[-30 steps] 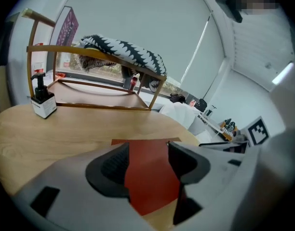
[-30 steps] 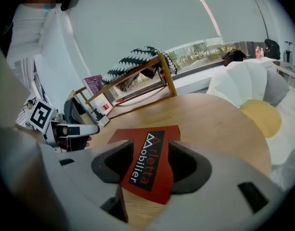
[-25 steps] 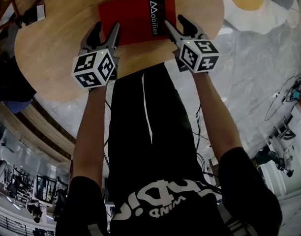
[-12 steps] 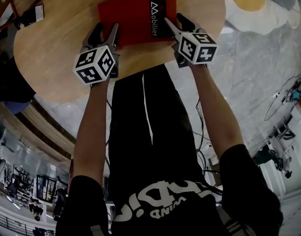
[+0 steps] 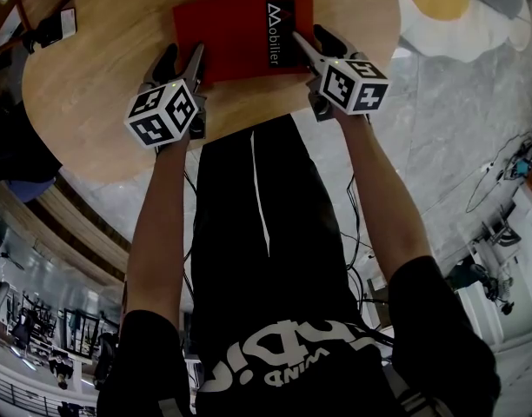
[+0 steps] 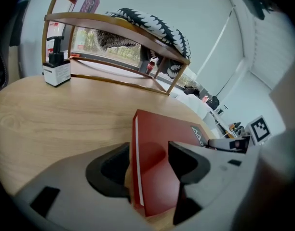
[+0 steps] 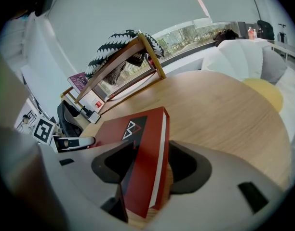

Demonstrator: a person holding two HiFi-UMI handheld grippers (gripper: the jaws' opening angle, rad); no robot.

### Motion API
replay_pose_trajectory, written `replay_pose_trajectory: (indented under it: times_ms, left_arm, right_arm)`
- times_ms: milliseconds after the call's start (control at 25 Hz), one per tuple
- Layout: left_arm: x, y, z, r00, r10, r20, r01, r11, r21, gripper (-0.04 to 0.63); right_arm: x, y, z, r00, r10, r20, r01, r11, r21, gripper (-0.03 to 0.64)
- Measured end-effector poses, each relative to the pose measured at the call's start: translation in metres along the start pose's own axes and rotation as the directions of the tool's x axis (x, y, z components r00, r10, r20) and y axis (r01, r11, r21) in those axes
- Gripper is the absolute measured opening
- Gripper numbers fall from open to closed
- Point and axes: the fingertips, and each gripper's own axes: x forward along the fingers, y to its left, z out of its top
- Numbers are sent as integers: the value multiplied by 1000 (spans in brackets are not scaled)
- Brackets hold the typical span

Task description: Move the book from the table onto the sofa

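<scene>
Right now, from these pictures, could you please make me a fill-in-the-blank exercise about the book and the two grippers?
1. The book has a ___ cover.
2. It lies flat on a round ___ table.
3. The left gripper has its open jaws around the book's near ___ corner; the right gripper straddles the other near corner.
Missing words: red; wooden; left.

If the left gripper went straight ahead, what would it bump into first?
The red book: its corner sits between the left gripper's open jaws, so it would probably meet that first.
</scene>
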Motion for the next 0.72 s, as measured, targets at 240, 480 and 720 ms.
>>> replay_pose_trajectory:
  times_ms: [240,480,720]
  left_arm:
    - [2,-1,-9,999,-40,-16,39,998,-47,241]
    - [6,-2,-8,997,-75,-21,74,997,-37,241]
    - [7,-4,-7,995,-95,-28,94,995,-25,236]
  right_arm:
    - [2,1,-3,999,35,-7,-35,998,56,210]
    - [3,2,-5,998,55,7,-56,994,94,215]
    - [6,4,-6,997,69,20,-71,984,163,215]
